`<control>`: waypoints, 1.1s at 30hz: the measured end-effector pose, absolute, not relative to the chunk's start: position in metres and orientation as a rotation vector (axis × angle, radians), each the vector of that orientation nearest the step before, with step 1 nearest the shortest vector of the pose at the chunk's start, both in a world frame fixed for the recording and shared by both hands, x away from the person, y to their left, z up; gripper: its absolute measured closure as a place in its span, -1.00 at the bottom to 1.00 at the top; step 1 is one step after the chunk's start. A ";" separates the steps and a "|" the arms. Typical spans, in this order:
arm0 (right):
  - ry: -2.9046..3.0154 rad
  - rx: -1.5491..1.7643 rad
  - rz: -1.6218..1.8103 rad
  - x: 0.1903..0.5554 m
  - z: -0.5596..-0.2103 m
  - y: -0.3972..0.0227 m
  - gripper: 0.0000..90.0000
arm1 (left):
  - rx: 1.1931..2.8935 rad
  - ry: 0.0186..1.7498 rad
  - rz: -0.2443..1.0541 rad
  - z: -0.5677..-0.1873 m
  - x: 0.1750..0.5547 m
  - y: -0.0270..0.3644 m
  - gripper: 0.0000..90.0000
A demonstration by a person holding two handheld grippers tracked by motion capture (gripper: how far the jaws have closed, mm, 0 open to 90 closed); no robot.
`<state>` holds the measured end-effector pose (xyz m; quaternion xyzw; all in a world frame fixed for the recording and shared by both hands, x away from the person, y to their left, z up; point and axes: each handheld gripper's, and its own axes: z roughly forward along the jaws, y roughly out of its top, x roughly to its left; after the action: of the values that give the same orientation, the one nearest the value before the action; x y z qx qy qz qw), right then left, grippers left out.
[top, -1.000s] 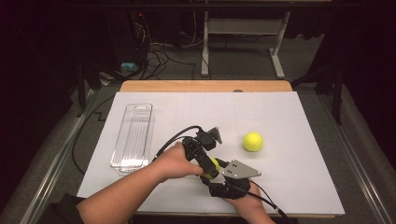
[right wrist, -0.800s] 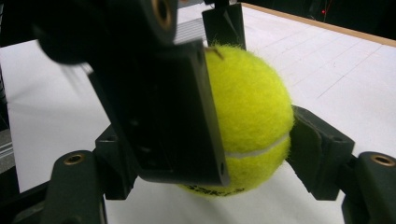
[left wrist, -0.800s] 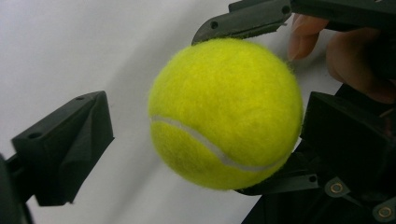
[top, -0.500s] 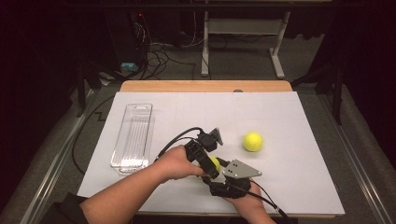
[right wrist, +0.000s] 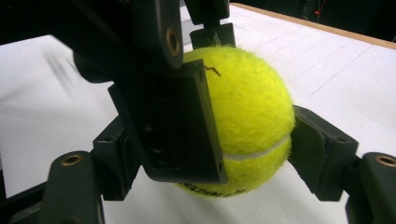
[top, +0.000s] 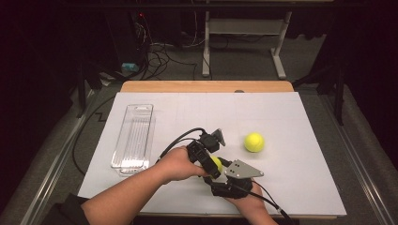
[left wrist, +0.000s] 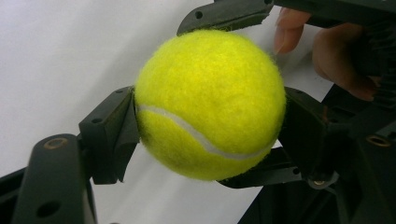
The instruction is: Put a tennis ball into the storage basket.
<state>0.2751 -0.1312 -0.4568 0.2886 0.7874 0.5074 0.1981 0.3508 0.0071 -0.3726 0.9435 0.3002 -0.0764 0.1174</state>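
Observation:
A yellow tennis ball [left wrist: 210, 105] is held just above the white table sheet near its front edge, with both grippers on it. My left gripper [left wrist: 208, 133] is shut on it, one black jaw pressing each side. The right gripper's jaws cross it above and below there. In the right gripper view the ball [right wrist: 247, 121] sits between my right gripper [right wrist: 219, 158]; its right jaw touches the felt, and its left jaw is partly hidden behind the left gripper's jaw. From above, the left gripper [top: 212, 161] and right gripper [top: 219, 169] meet around the ball [top: 216, 163].
A second tennis ball [top: 254, 142] lies free on the sheet, right of the hands. A clear plastic tray [top: 133, 136] stands lengthwise at the left. The white sheet [top: 300, 187] covers the table; cables trail from both grippers.

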 end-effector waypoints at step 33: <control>2.134 0.893 1.404 0.279 -0.455 -0.173 -1.00 | 2.746 1.021 -0.088 -0.358 0.369 0.045 -0.42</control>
<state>0.2790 -0.1733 -0.4553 0.3221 0.7701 0.5066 0.2159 0.3688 0.0451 -0.3580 0.9317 0.3463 -0.0298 0.1054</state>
